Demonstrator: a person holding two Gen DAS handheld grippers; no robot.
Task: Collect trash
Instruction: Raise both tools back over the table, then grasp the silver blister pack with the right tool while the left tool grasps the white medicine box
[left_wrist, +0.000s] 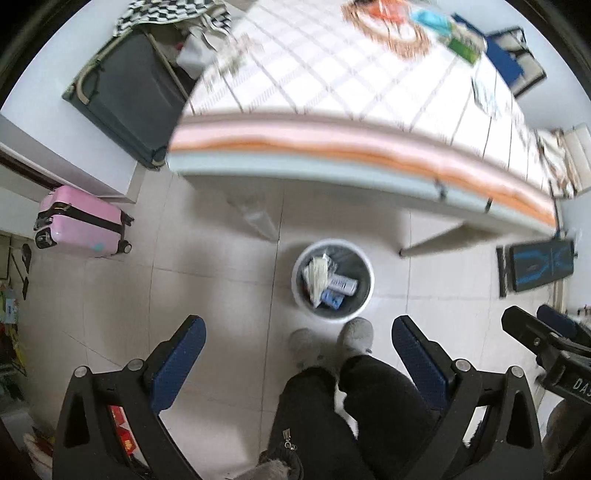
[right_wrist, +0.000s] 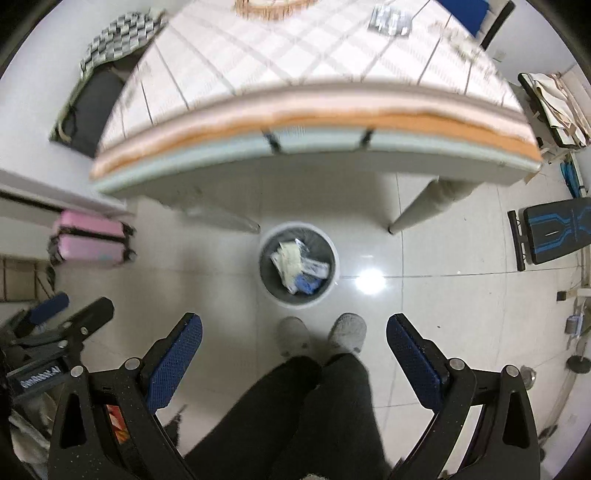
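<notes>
Glossy floor tiles (right_wrist: 424, 295) throw back a lamp glare beyond the tongs. Ahead, the bin (right_wrist: 334, 258) looks like smooth plastic, crumpled paper (left_wrist: 317, 277) inside. Blue textured pads (right_wrist: 177, 365) sit on matt black gripper frames.

Pink suitcase (left_wrist: 83, 221) by wall; checked-cloth table (left_wrist: 332, 92); exercise bench (right_wrist: 554, 229); grey slippers (left_wrist: 354, 334).

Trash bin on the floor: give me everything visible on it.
The trash bin is round, with a white rim and outer wall and a dark grey liner, probably plastic. It stands upright on the pale tiled floor, just in front of the table edge and beside a table leg, a little ahead of the person's grey slippers. It is partly filled: crumpled whitish wrappers, a white printed packet and a blue packet. Nothing grips it; both grippers' fingers are open and apart from it.
</notes>
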